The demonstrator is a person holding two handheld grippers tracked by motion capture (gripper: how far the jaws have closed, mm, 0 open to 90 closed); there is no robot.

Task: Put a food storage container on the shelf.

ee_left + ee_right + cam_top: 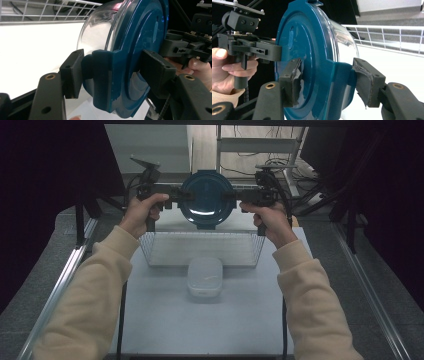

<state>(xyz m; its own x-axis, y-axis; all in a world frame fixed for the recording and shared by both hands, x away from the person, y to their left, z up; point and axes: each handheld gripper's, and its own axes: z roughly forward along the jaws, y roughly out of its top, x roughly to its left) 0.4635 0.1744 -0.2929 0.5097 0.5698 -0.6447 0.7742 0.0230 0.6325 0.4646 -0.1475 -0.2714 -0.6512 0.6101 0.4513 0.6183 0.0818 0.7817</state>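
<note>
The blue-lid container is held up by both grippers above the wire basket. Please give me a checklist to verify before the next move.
1. Left gripper clamped on the container at its lid latch: ok, pads press both sides in the left gripper view.
2. Right gripper clamped on the opposite latch: ok.
3. Lid seated on the clear bowl: ok where seen; the far rim is hidden.
4. Container off the table: ok, it is held on edge, lid facing the person.
5. Wire basket free below: ok, nothing lies inside it.
6. White box out of the way: ok, it sits in front of the basket.
</note>
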